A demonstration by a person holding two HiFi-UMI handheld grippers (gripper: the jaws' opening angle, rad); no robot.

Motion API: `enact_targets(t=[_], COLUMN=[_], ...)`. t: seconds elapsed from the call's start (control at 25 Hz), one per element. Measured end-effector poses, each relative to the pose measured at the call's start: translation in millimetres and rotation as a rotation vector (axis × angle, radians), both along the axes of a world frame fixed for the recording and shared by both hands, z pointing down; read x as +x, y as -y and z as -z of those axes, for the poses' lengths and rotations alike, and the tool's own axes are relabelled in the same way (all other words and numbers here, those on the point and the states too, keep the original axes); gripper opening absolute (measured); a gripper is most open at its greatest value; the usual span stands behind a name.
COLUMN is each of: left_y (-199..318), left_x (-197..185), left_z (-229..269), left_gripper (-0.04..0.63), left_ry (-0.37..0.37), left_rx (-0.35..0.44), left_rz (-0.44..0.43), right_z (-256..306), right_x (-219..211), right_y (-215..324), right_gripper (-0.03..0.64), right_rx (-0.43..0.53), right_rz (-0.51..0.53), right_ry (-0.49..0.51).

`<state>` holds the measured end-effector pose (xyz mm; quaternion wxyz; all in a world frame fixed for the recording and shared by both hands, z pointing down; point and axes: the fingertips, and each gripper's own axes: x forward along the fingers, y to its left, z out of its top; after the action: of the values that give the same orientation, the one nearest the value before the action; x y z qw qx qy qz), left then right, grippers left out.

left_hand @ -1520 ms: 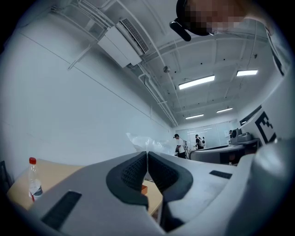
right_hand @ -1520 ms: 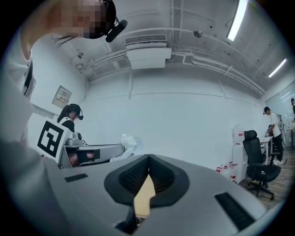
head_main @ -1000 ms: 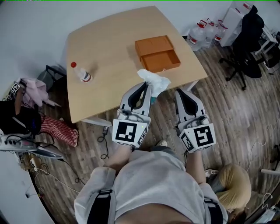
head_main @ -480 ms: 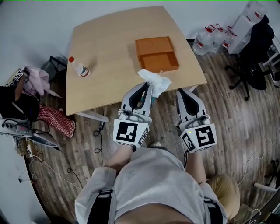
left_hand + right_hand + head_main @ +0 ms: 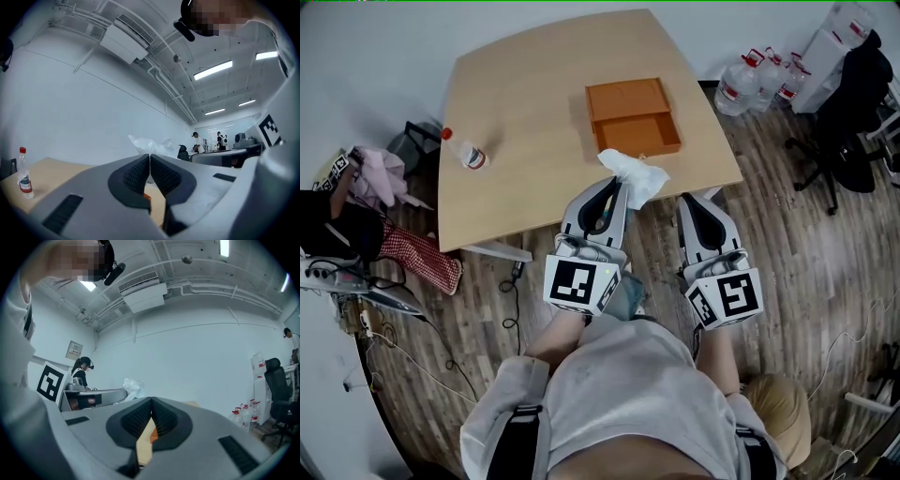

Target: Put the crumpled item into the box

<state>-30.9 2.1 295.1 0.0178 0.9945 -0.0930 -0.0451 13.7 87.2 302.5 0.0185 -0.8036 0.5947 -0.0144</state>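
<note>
A crumpled white item [image 5: 636, 175] hangs over the table's near edge, pinched in my left gripper [image 5: 622, 185], which is shut on it. In the left gripper view the crumpled item [image 5: 151, 145] bulges just above the closed jaws of the left gripper [image 5: 149, 161]. The orange box [image 5: 633, 116] lies open on the table just beyond it, with its lid flat behind it. My right gripper [image 5: 687, 199] hovers off the table's edge, to the right of the item, shut with nothing in it. The right gripper view shows the right gripper [image 5: 151, 405] closed, the crumpled item [image 5: 133, 387] to its left and a sliver of the box [image 5: 153, 435].
A wooden table [image 5: 534, 103] carries a small water bottle [image 5: 467, 153] with a red cap at its left. Large water jugs [image 5: 764, 82] and an office chair [image 5: 848, 112] stand to the right. Clothes and cables [image 5: 366, 216] lie on the floor at left.
Both grippers keep nearly the same pose, the left still holding the crumpled item. The table and bottle have shifted slightly in the view as the head moved.
</note>
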Motion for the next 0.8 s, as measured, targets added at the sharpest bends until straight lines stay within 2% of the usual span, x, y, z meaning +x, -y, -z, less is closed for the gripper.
enact_targets(t=[0.8], left_y=[74], left_x=[82], left_z=[3], left_gripper=[0.018], left_ry=[-0.019], left_rx=[0.011], left_rz=[0.002], right_z=[5], right_x=[82], right_y=[73], right_gripper=[0.011], right_rx=[0.001], right_rz=[0.0], right_ry=[-0.018])
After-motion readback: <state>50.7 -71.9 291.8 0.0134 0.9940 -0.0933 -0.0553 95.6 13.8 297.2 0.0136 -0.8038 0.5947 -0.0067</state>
